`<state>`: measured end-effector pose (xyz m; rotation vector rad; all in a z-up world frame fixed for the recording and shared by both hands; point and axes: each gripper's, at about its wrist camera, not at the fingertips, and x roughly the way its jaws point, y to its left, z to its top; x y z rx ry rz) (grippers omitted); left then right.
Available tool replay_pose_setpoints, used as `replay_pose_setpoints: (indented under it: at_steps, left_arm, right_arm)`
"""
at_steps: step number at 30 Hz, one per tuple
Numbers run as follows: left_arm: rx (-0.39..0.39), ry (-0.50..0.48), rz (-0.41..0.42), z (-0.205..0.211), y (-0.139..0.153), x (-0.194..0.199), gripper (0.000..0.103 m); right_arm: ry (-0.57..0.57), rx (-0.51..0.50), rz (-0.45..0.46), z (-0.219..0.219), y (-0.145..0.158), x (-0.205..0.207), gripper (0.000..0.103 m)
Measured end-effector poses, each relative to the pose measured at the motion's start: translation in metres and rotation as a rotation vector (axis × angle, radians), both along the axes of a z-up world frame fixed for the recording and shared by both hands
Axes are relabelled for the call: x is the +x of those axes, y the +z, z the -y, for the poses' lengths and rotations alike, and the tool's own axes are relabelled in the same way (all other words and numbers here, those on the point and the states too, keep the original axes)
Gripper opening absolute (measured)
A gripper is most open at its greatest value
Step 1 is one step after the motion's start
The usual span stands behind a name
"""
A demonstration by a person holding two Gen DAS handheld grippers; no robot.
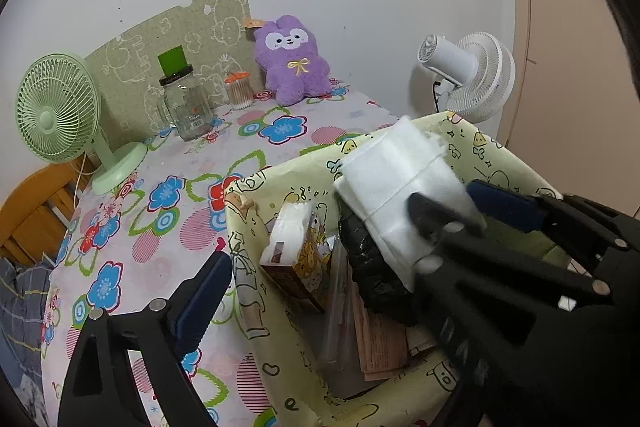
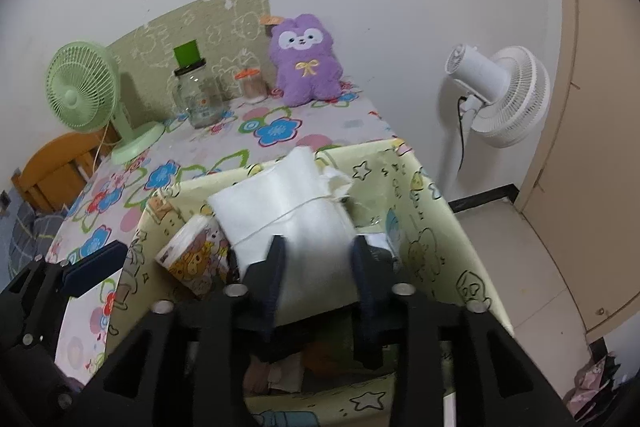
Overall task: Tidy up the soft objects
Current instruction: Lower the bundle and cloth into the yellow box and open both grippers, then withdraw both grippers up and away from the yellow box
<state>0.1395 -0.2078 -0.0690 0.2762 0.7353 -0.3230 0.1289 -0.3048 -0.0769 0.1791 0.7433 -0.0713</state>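
A white padded bundle [image 1: 400, 179] [image 2: 288, 211] tied with string rests tilted on the contents of a yellow cartoon-print basket [image 1: 248, 211] [image 2: 432, 227]. My right gripper [image 2: 318, 253] is open around the bundle's near end, a pad on each side, and nothing shows it being squeezed. My left gripper [image 1: 320, 279] is wide open over the basket's left part. Its left finger [image 1: 204, 291] [image 2: 96, 263] is outside the wall, and its right finger is lost in black blur. A purple plush toy [image 1: 294, 63] [image 2: 306, 59] sits against the far wall.
The basket also holds a printed tissue pack [image 1: 296, 239], a black bag [image 1: 368, 259] and papers. On the floral tablecloth [image 1: 160, 227] stand a green fan [image 1: 56, 107], a glass jar [image 1: 188, 107] and a swab tub [image 1: 239, 91]. A white fan [image 1: 476, 75] stands at the right.
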Motion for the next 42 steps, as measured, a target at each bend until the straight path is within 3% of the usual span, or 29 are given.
replay_pose_setpoints:
  at_steps: [2,5,14,42]
  left_arm:
    - [-0.012,0.001,-0.010,-0.001,0.000,0.001,0.096]
    - [-0.019,0.004,-0.023,-0.002,-0.001,0.001,0.097]
    - [-0.039,0.012,-0.032,-0.006,0.003,-0.006,0.097]
    - [-0.084,0.110,0.082,-0.077,0.046,-0.052,0.102]
  right_arm:
    - [-0.005,0.000,0.011,0.000,0.001,-0.003,0.066]
    - [-0.013,0.004,0.013,0.001,0.002,-0.005,0.076]
    - [-0.042,-0.021,0.050,-0.001,0.012,-0.019,0.092]
    - [-0.030,-0.103,0.171,-0.057,0.063,-0.067,0.098]
